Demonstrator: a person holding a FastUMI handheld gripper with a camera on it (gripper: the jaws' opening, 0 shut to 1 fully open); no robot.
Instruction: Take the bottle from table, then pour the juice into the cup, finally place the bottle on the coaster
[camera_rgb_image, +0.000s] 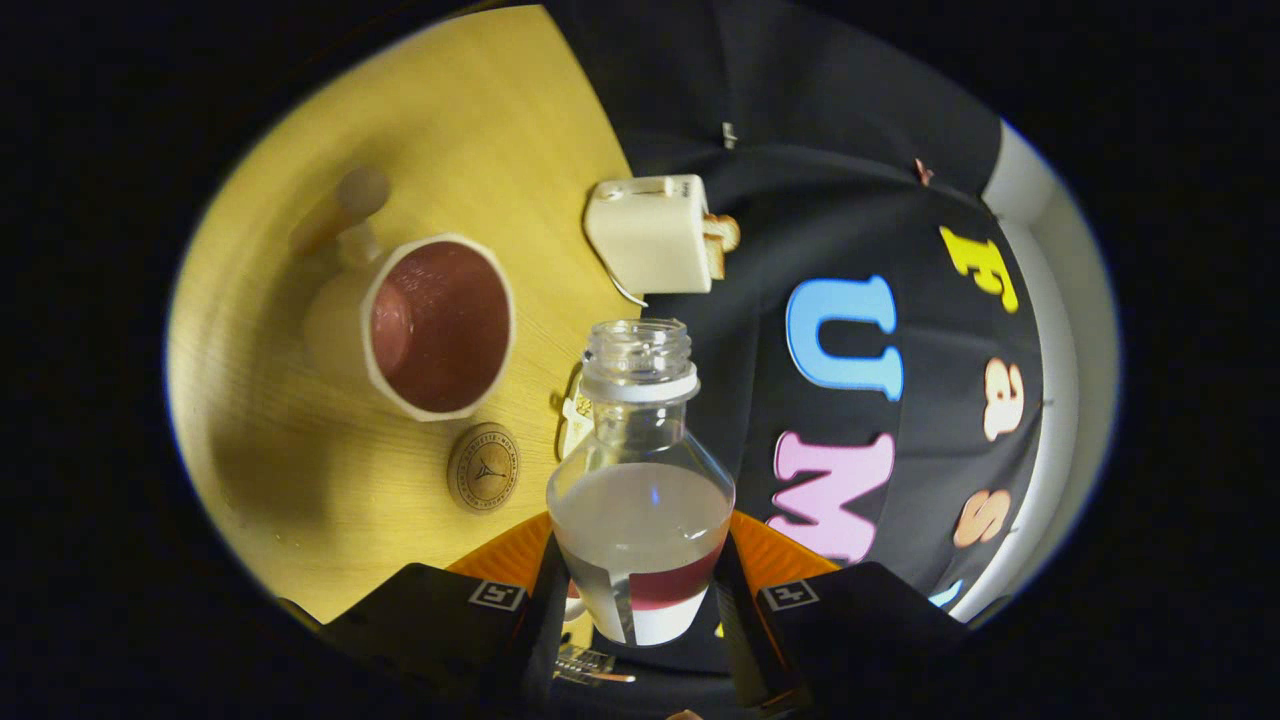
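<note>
While the gripper (640, 590) clamps the juice bottle (640, 500) between both fingers, the open neck points straight ahead along them, cap off. White mug (425, 325) sits on the wooden table (480, 120), off to the left of the neck, mouth facing the camera. Round coaster (484, 467) lies just beside the mug, nearer the fingers. My read: next move is a swing left to bring neck over mug.

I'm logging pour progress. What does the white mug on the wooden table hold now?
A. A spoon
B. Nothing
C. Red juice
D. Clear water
C: the white mug shows a red pool inside, while the uncapped clear plastic bottle gripped between the gripper fingers holds only a little red juice.
</note>
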